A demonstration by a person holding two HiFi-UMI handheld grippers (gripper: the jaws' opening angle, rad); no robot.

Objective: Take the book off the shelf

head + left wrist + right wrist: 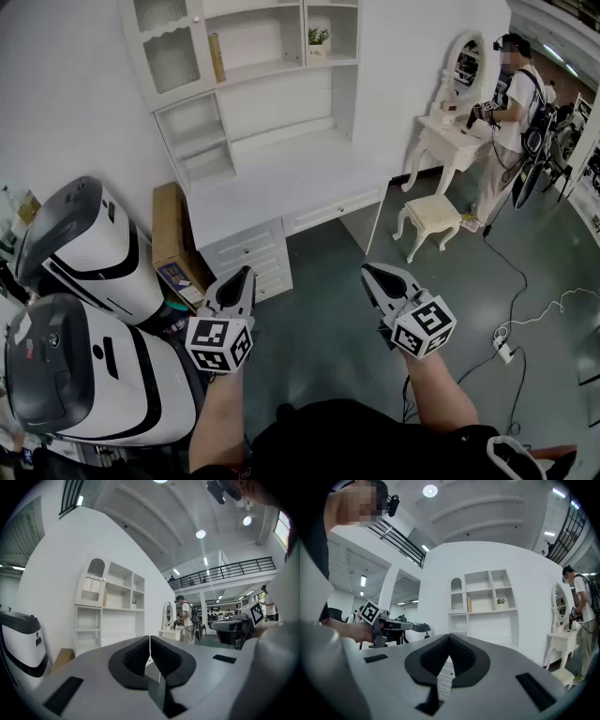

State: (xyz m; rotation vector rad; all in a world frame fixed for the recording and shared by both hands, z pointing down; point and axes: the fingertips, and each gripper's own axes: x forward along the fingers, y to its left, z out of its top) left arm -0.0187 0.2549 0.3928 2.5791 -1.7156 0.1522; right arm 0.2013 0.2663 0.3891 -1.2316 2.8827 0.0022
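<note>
A thin tan book [217,57] stands upright on an upper shelf of the white desk-and-shelf unit [262,122]; it also shows as a tan book [105,597] in the left gripper view and a tan book [469,604] in the right gripper view. My left gripper [245,273] and right gripper [367,270] hang side by side over the floor, well short of the desk. Both are shut with nothing between the jaws. In its own view the left gripper [150,638] points at the shelf unit; the right gripper [449,636] does the same.
Two large white-and-black machines [84,244] stand at the left, with a cardboard box [173,239] against the desk. A small potted plant [319,37] sits on the top shelf. At the right, a person [506,122] stands by a white vanity table [450,141] and stool [431,217]. Cables [525,319] lie on the floor.
</note>
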